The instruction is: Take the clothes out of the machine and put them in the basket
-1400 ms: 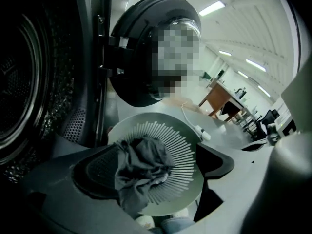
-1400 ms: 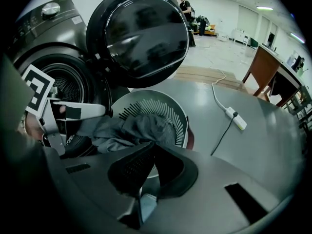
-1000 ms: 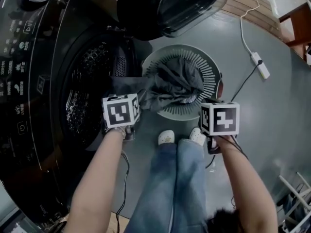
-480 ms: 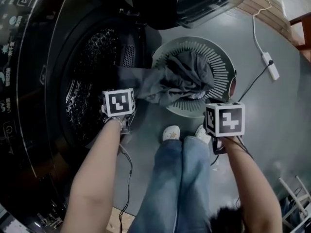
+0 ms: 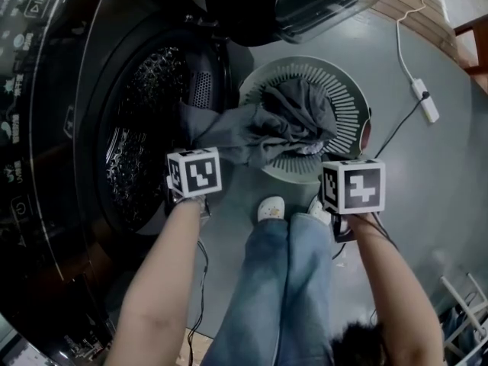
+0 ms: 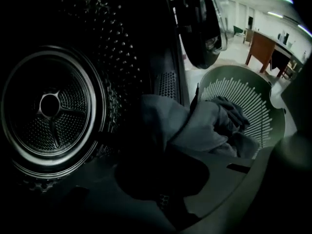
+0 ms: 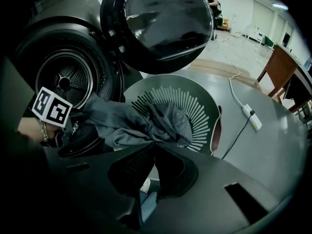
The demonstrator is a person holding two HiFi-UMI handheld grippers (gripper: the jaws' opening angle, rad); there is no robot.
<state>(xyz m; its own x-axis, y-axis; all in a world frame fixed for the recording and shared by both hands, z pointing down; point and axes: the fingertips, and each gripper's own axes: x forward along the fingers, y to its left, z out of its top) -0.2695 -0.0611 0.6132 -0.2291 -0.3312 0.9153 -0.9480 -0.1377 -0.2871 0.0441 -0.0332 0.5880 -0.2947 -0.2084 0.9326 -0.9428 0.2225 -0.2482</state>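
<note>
A grey garment [image 5: 274, 124] hangs from the mouth of the washing machine [image 5: 145, 128] into the round slatted basket [image 5: 347, 101] on the floor. My left gripper [image 5: 194, 175] is at the garment's left end by the machine's lip. In the left gripper view its jaws [image 6: 163, 179] are closing, with a fold of the garment [image 6: 195, 126] running down between them. My right gripper [image 5: 351, 189] hangs at the basket's near right rim. Its jaws [image 7: 152, 150] are shut with nothing seen in them, and the garment [image 7: 131, 123] lies just beyond their tips. The drum [image 6: 51, 106] looks empty.
The machine's round door [image 5: 305, 2] stands open above the basket. A white power strip [image 5: 422, 101] with its cable lies on the grey floor to the right. The person's legs and white shoes [image 5: 286, 280] are between the two grippers. A wooden table [image 7: 278, 67] stands far right.
My left gripper has moved down and in toward the garment at the machine's mouth, and the cloth's left end has bunched there. The right gripper has hardly moved.
</note>
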